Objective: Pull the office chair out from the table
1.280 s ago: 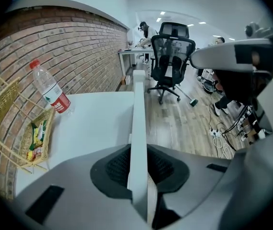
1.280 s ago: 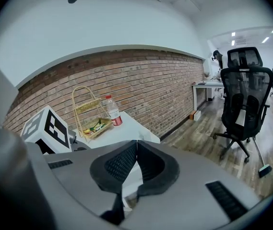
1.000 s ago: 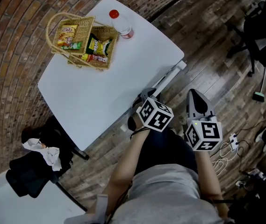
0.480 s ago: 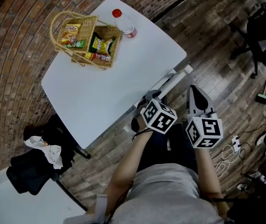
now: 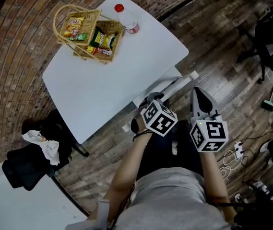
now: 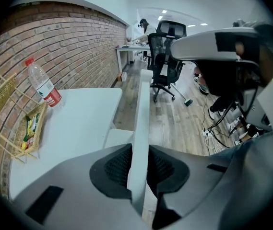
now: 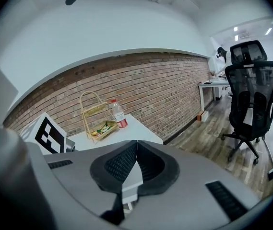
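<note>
My left fingers (image 6: pixel 69 195) are of grey matt plastic, and their black pads (image 6: pixel 118 166) have a fine ribbed surface, like rubber. The white bar (image 6: pixel 140 119) between the pads looks smooth, with a slight shine. The desk (image 5: pixel 126 61) has a smooth, matt white top. The basket (image 5: pixel 111 36) is woven from pale wicker, the snack packets (image 5: pixel 99 41) in it are glossy, and the bottle (image 5: pixel 128 22) is clear plastic. The wall (image 5: pixel 16 66) is rough red brick; the floor (image 5: pixel 218 47) is wooden planks with visible grain. The black chair (image 7: pixel 249 97) has a mesh back.
</note>
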Demonstrator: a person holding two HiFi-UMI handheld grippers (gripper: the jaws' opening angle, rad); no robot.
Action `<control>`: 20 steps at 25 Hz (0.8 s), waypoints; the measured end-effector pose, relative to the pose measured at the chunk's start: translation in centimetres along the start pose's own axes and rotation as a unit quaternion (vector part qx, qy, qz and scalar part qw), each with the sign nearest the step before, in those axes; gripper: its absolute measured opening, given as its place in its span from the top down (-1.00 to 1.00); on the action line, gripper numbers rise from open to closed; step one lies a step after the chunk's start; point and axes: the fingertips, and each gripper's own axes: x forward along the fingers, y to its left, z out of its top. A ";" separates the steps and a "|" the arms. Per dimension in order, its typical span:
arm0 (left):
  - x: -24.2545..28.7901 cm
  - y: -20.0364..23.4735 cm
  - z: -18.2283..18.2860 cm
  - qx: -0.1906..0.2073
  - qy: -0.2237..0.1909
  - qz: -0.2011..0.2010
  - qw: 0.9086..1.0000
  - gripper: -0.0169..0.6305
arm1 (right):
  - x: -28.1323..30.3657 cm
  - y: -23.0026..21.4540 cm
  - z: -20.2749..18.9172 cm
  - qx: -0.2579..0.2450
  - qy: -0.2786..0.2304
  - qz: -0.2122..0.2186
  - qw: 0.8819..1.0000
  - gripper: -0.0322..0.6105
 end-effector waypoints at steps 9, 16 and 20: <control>0.0 -4.8 -0.4 -0.012 0.008 0.003 1.000 0.66 | -3.0 -1.0 -1.1 -0.018 0.014 0.037 0.999 0.85; 0.1 -8.2 -0.9 -0.022 0.013 0.003 1.000 0.64 | -5.7 -2.5 -1.8 -0.036 0.022 0.066 0.997 0.85; 0.2 -10.0 -1.0 -0.027 0.017 0.004 0.999 0.64 | -7.1 -3.6 -2.2 -0.041 0.025 0.077 0.996 0.85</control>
